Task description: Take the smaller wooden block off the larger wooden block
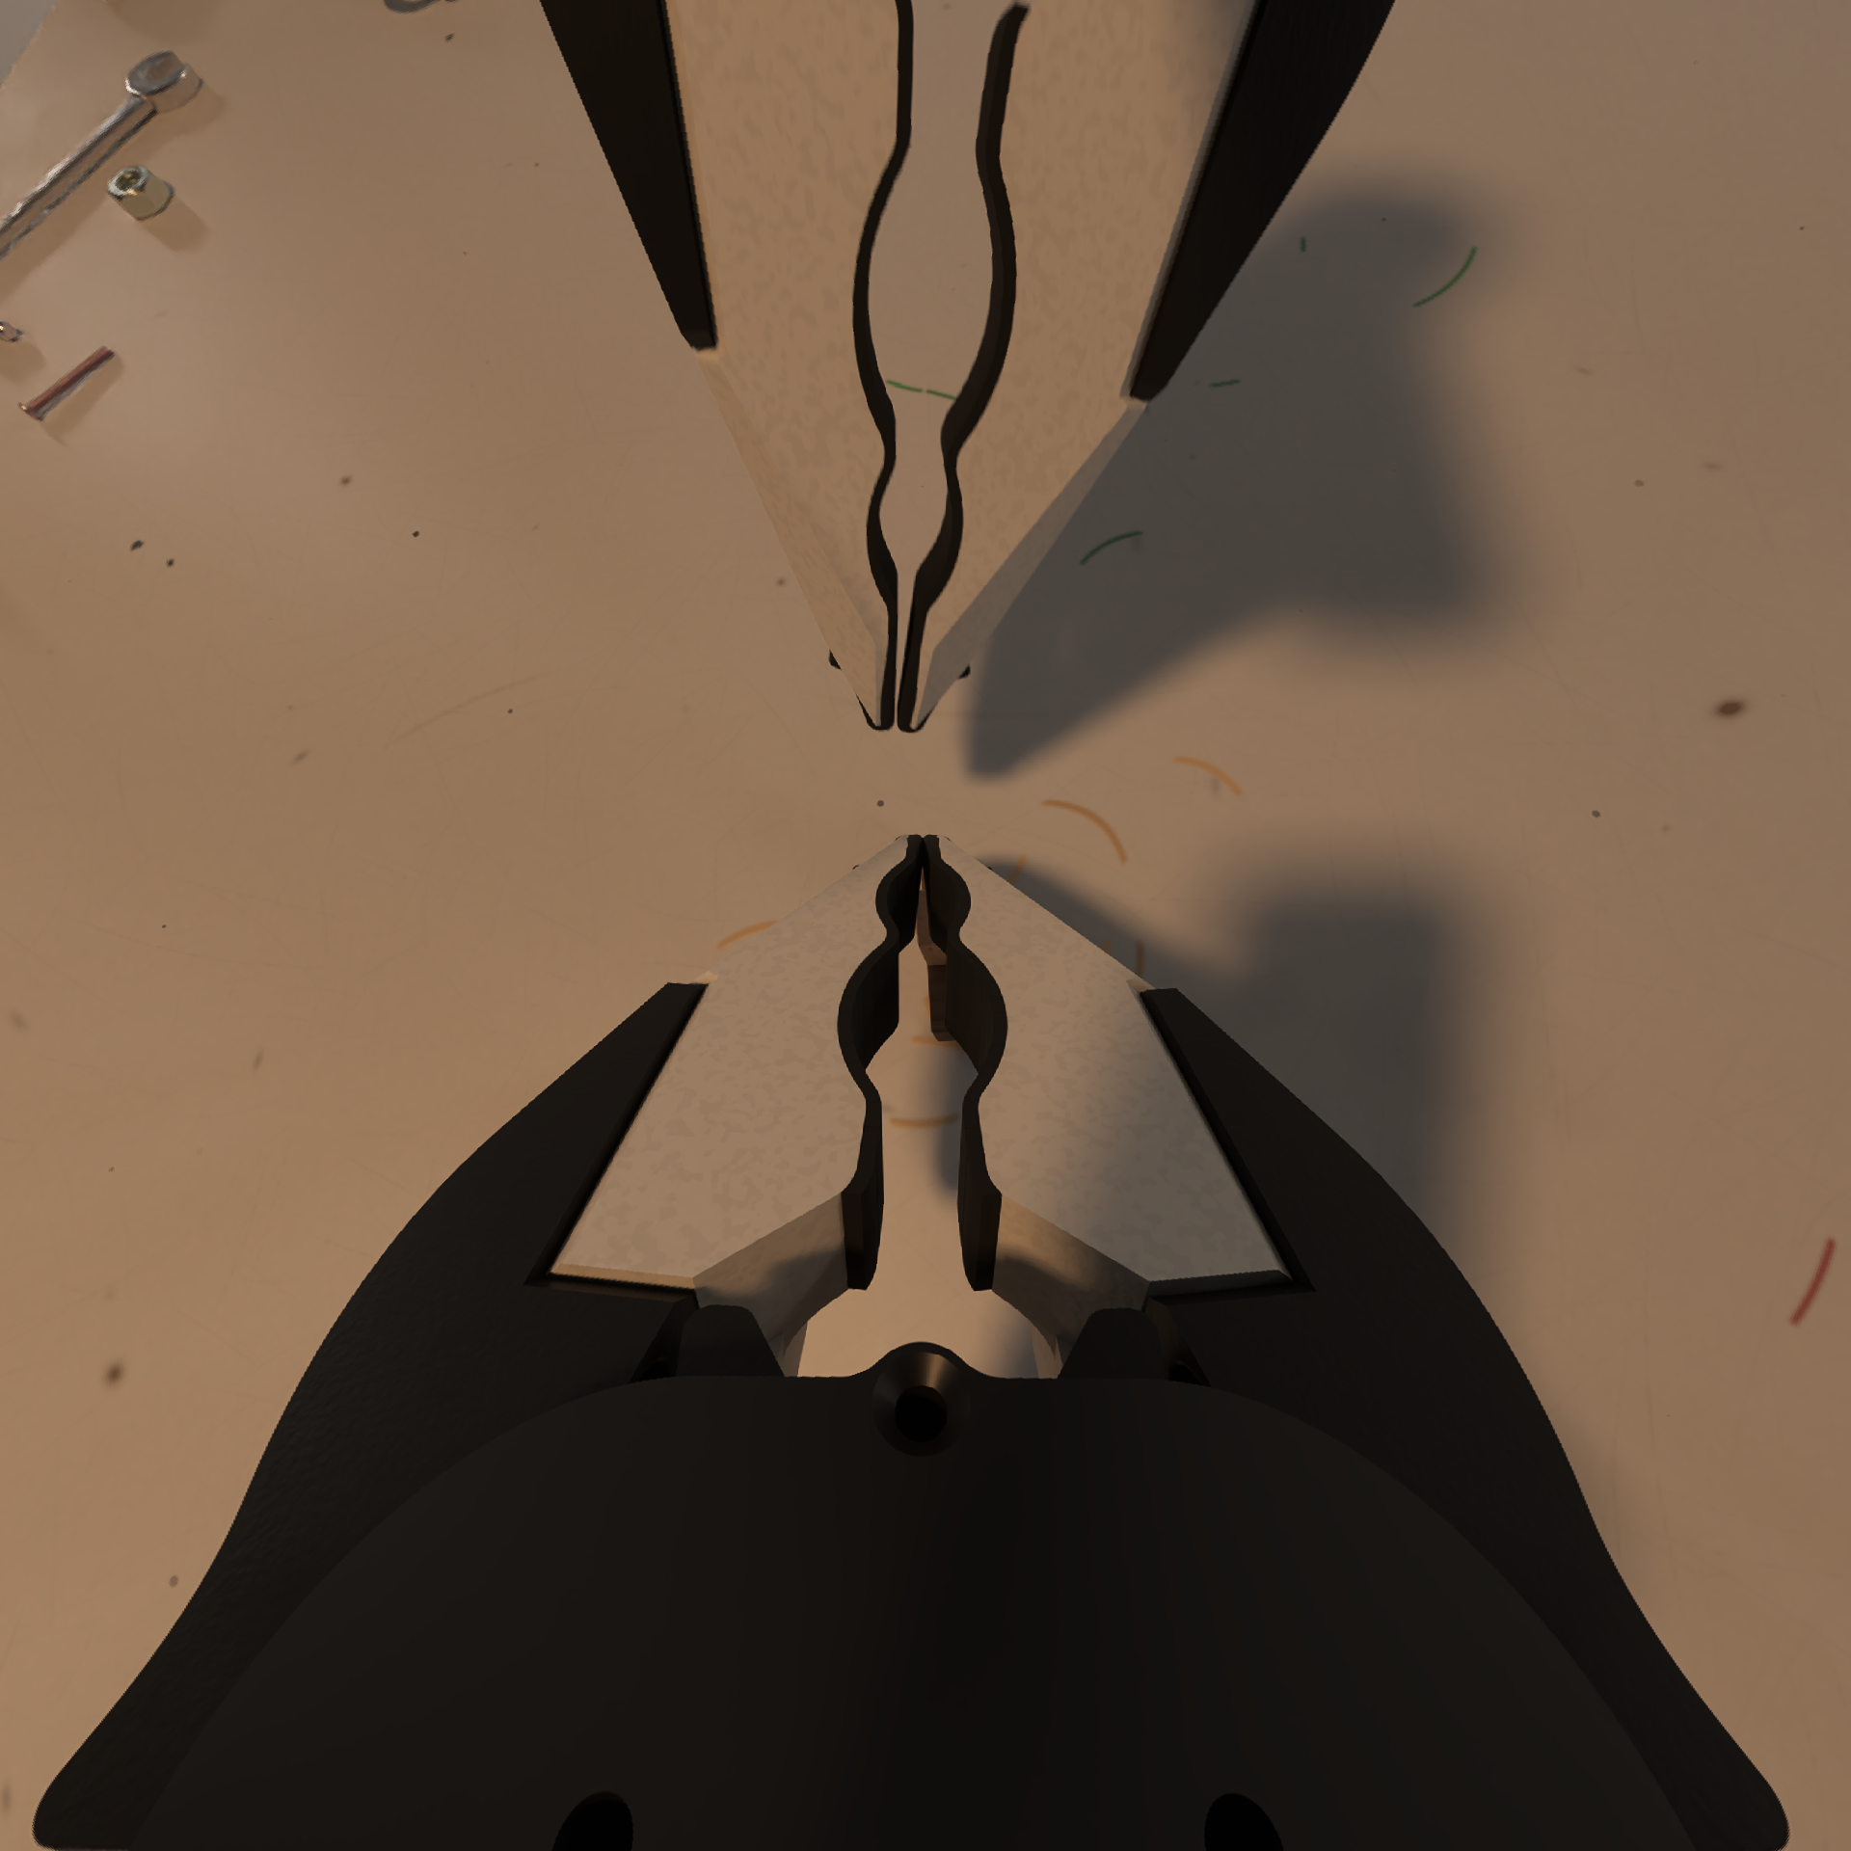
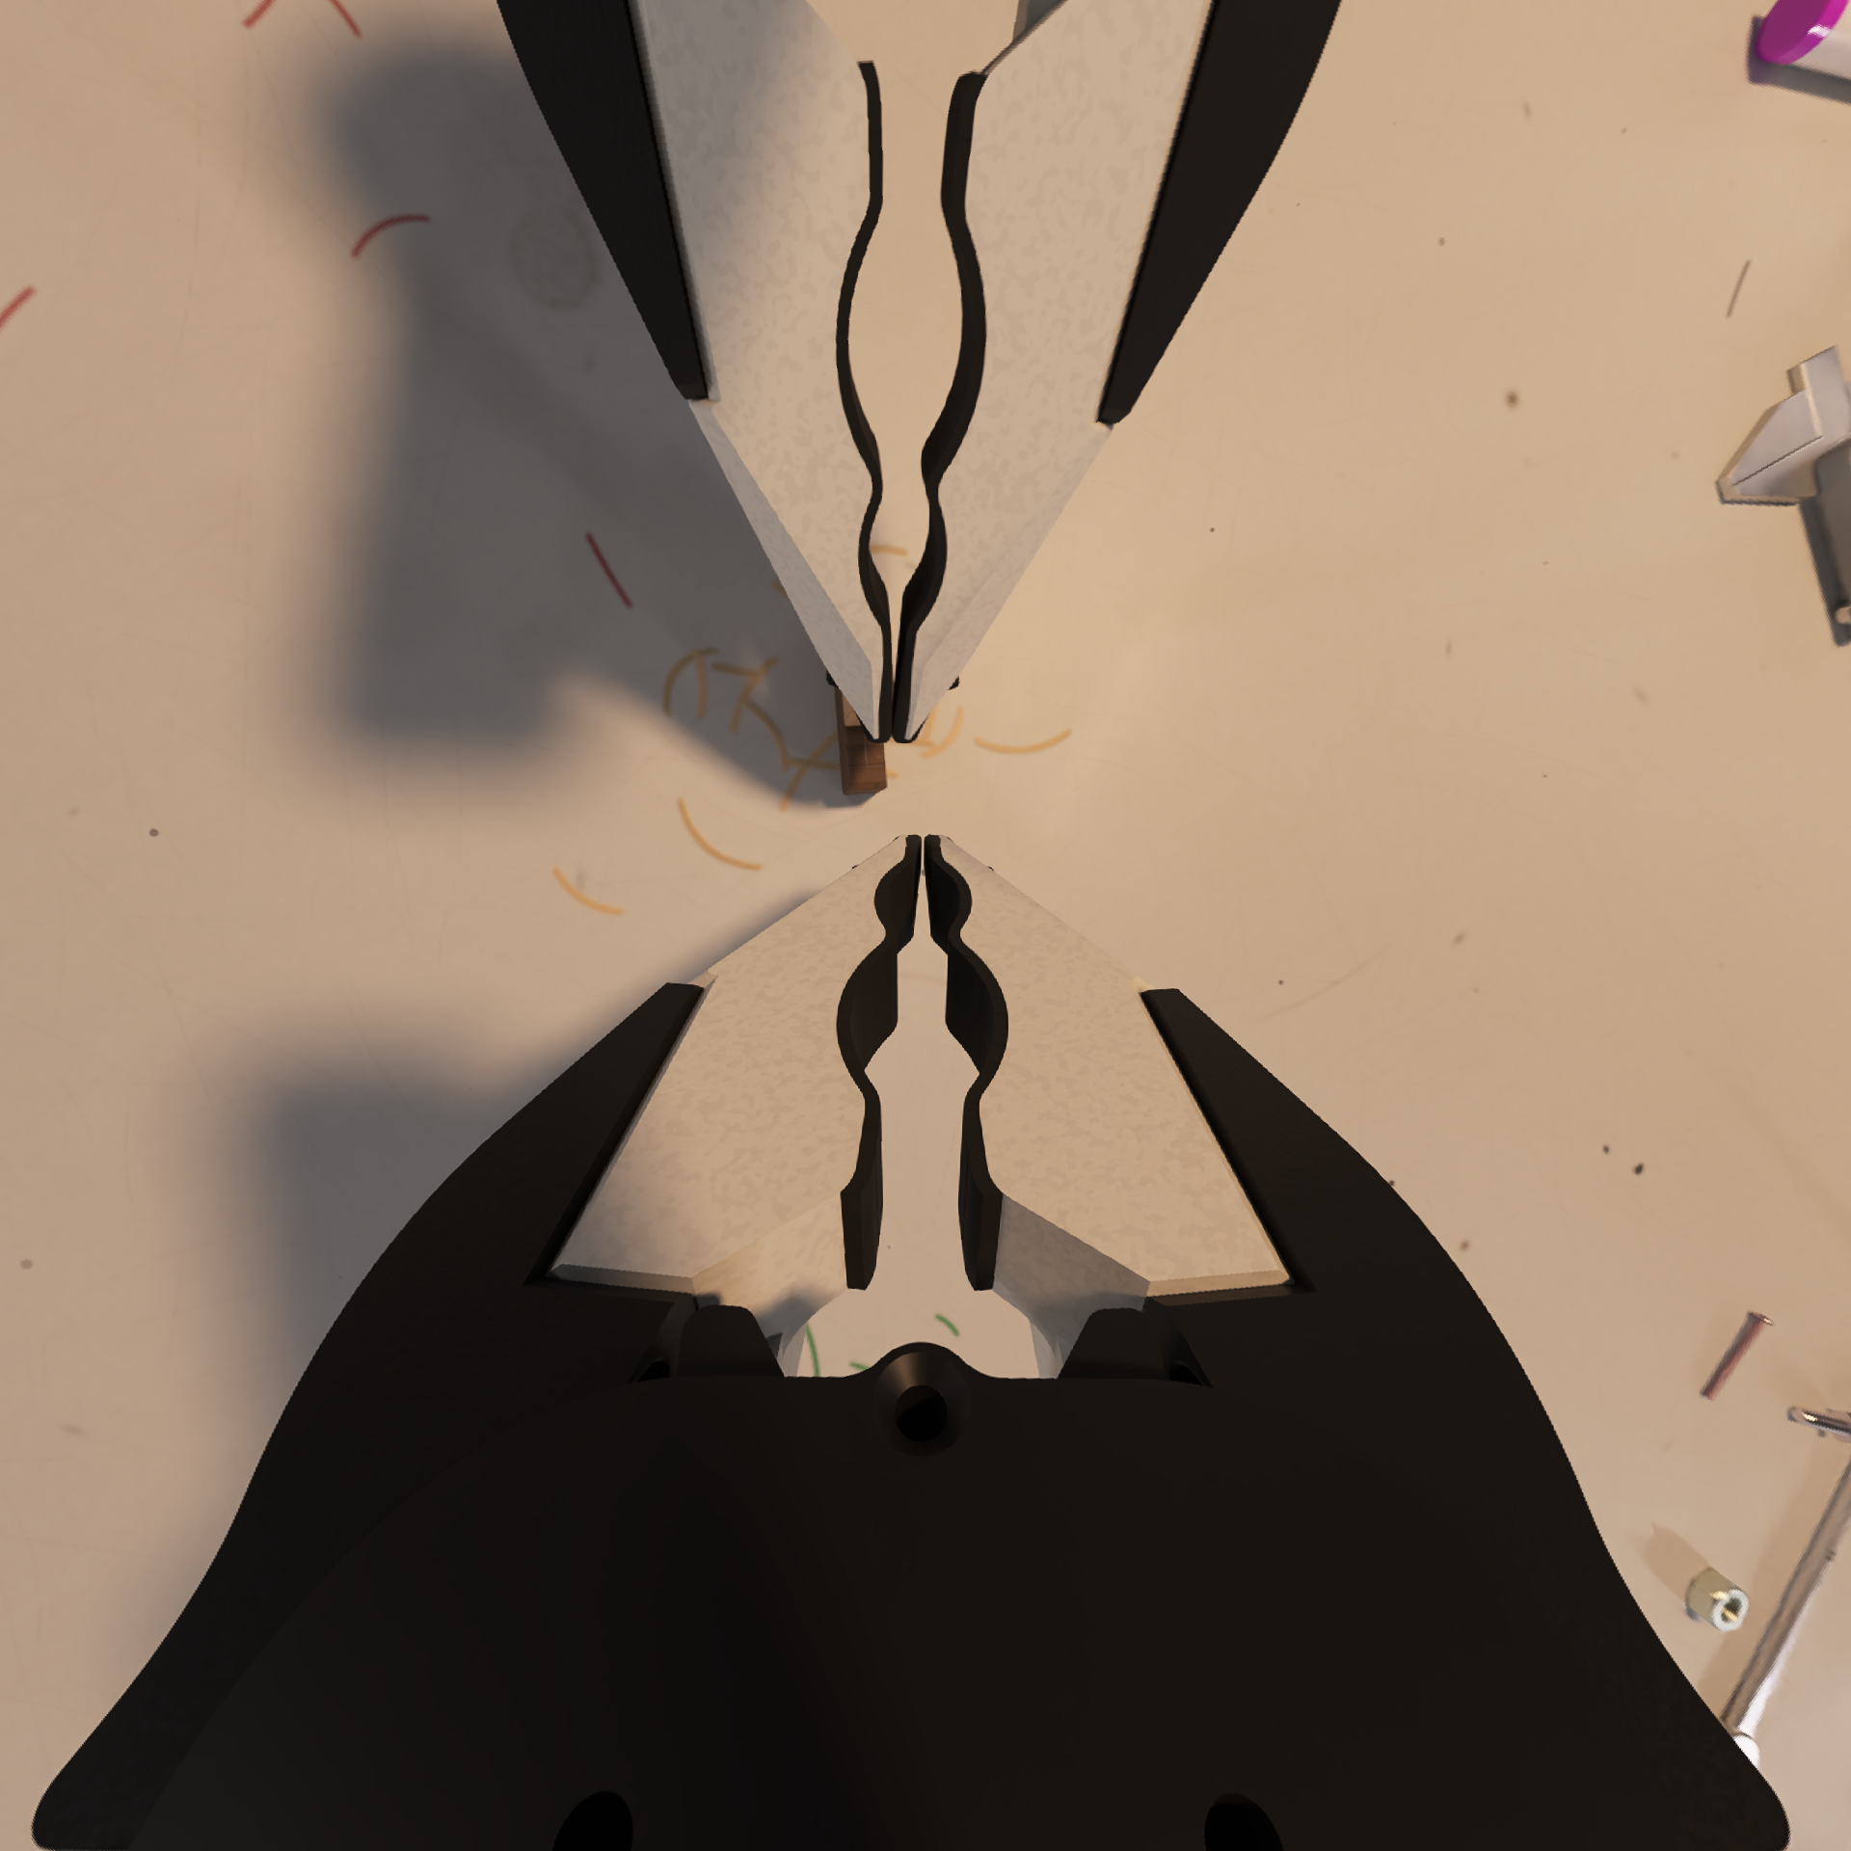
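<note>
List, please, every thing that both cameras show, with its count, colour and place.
table: one, tan, under everything
wood block: one seen, brown, on the table at the left gripper's tips, partly hidden
wrench: one, silver, far edge of the table
nut: one, yellowish, beside the wrench
nail: one, reddish, near the nut
bracket: one, grey, right edge of the right wrist view
purple item: one, top right corner, cut off
marks: several, orange, red and green, drawn on the table
left hand-held gripper: one, black and pale, shut
right hand-held gripper: one, black and pale, shut, facing the left one
</note>
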Controlling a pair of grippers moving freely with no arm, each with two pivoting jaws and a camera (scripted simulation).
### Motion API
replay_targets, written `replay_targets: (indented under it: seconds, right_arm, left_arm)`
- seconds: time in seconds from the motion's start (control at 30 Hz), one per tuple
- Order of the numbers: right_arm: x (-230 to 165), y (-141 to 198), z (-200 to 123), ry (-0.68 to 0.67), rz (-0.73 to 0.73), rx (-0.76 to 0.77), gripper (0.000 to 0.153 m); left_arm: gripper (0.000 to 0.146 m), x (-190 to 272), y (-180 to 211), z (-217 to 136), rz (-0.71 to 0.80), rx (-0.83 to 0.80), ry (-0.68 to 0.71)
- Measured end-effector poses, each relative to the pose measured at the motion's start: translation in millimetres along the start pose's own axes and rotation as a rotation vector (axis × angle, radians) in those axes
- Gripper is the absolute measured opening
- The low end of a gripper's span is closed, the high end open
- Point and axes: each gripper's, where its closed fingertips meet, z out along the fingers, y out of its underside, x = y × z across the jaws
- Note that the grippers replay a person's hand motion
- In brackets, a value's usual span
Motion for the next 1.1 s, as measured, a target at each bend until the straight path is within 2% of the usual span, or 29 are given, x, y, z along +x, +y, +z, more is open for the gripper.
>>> replay_targets:
  seconds: [0.4,0.5,0.57,0.7,0.8,1.0,1.1]
  right_arm:
    - [1,3,3,0.022,0.050,0.005,0.001]
    - [11,-2,-14,0.038,0.124,0.103,0.001]
    - [23,-3,-31,0.103,0.188,0.180,0.002]
    - [32,12,-51,0.226,0.339,0.304,0.004]
    - [17,25,-59,0.267,0.440,0.398,0.009]
    - [-37,30,-76,0.164,0.626,0.581,0.009]
    - [-63,30,-89,0.134,0.654,0.659,0.009]
  left_arm:
    - [0.000,0,1,1,0.000,0.010,-0.018]
    - [0.001,-7,-5,-7,-0.023,0.066,-0.061]
    - [0.002,-13,-7,-15,-0.068,0.106,-0.078]
    - [0.009,-15,0,-21,-0.096,0.053,-0.085]
    - [0.014,0,8,-18,-0.095,-0.033,-0.001]
    - [0.020,3,25,-1,-0.036,-0.216,-0.052]
    - [0.014,4,24,6,-0.065,-0.232,-0.038]
